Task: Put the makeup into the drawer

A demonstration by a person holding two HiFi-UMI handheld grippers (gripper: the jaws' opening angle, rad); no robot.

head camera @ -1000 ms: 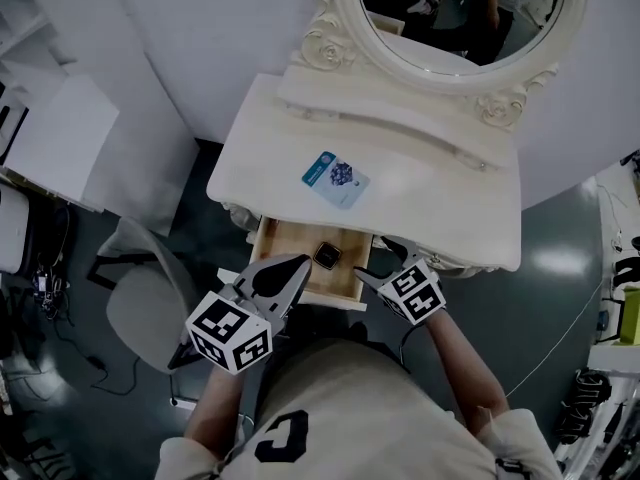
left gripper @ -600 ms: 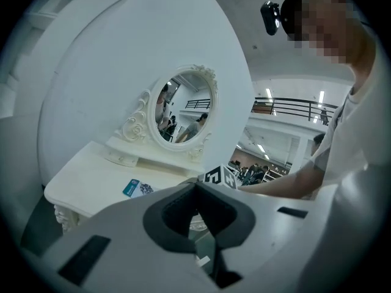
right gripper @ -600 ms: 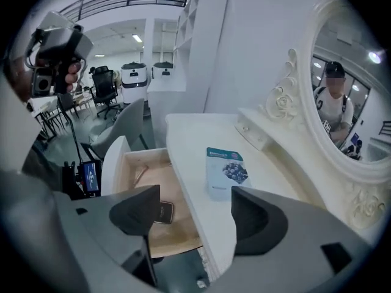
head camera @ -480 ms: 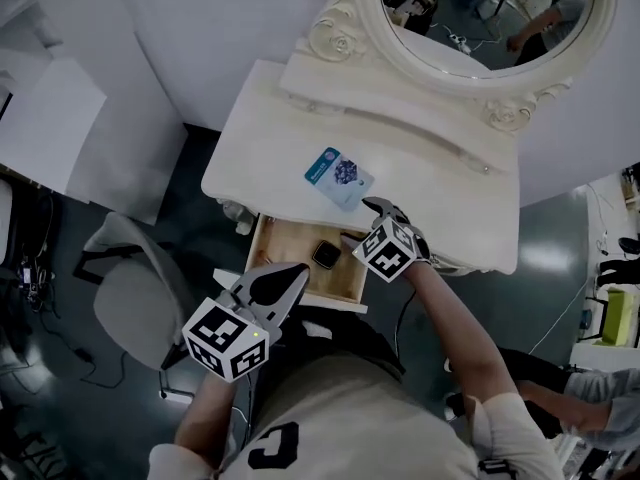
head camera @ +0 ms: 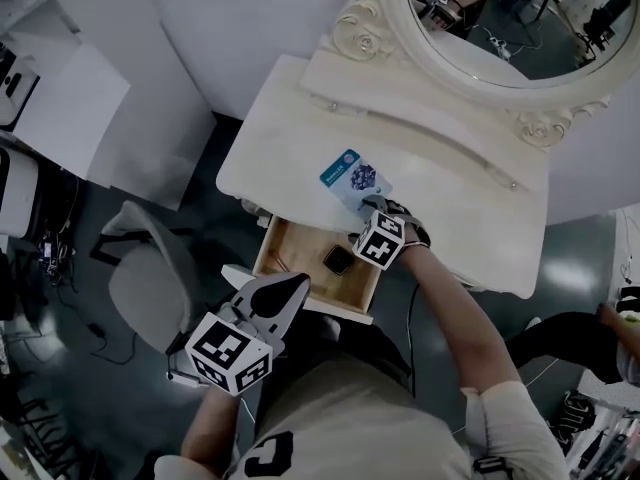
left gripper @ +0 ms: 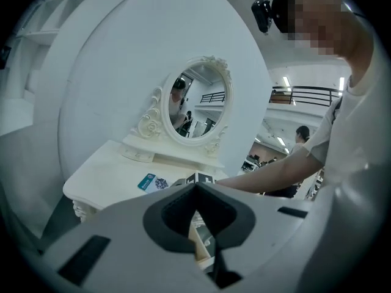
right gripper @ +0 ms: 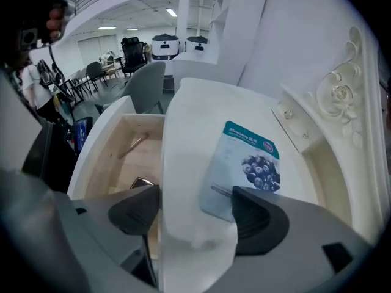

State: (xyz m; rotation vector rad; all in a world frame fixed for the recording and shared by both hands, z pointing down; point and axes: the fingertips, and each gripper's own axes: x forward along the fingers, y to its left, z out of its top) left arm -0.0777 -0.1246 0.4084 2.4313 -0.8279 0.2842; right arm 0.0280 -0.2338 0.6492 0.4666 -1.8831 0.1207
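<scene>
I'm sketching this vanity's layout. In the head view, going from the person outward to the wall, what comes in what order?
Nearest first: left gripper → open drawer → blueberry sachet on the tabletop → oval mirror.

- The left gripper (left gripper: 195, 188) fills the lower foreground: a grey body with dark padded fingers (left gripper: 165, 221) whose tips meet, nothing gripped between them
- A slit behind the tips shows a pale wooden drawer (left gripper: 199, 245)
- Beyond lies a cream-white dressing-table surface (left gripper: 104, 179), with a flat teal-and-white sachet (left gripper: 153, 182) on it
- An oval mirror in a carved cream frame (left gripper: 198, 99) stands upright at the back of the surface
- A person's bare forearm (left gripper: 275, 170) reaches in from the right, ending at a black-and-white marker cube (left gripper: 198, 177) just beside the sachet
</scene>
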